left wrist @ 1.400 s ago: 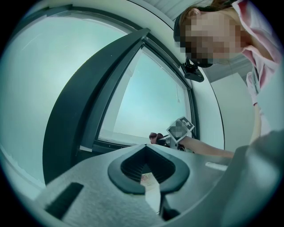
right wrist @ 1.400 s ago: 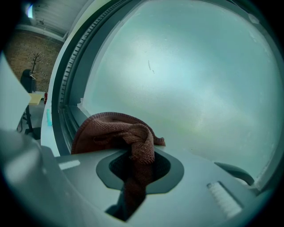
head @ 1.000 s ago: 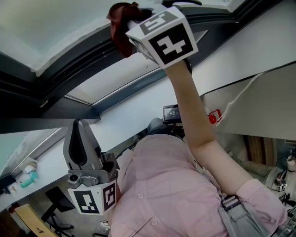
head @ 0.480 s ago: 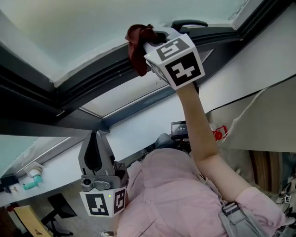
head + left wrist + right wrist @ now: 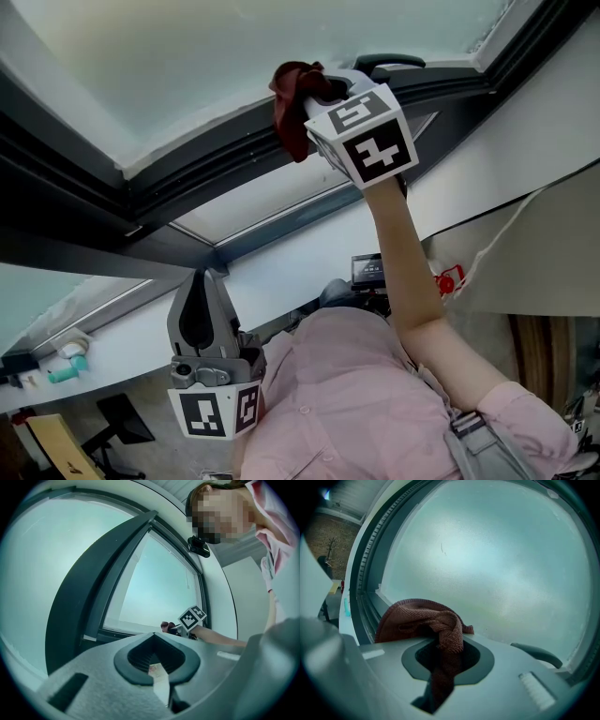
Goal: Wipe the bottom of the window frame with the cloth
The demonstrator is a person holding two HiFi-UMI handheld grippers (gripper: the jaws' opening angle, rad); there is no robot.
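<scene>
Since the earlier frames the right gripper (image 5: pixel 317 86) has slid the cloth (image 5: pixel 292 117) along the bottom rail of the window frame (image 5: pixel 202 169), toward the window handle (image 5: pixel 389 64). The left gripper (image 5: pixel 202 281) hangs low and well apart from the frame throughout.

Right gripper: jaws clamped on the dark red cloth (image 5: pixel 423 619), one fold pinched between them and the rest bunched ahead of the tips. In the head view the bunch lies against the rail, just beside the edge of the frosted glass (image 5: pixel 234 47).

Left gripper (image 5: pixel 154 660): jaws together, nothing between them; it plays no part in the stroke.

Step in hand, as judged: a wiping pass along the rail, with the stretch near the handle and the far corner probably still to cover. To do it well:
- keep the clamp firm so the fold does not slip out
- press the bunch flat into the rail's groove, not onto the glass
- run one steady line, easing the cloth under the handle so it does not snag there
</scene>
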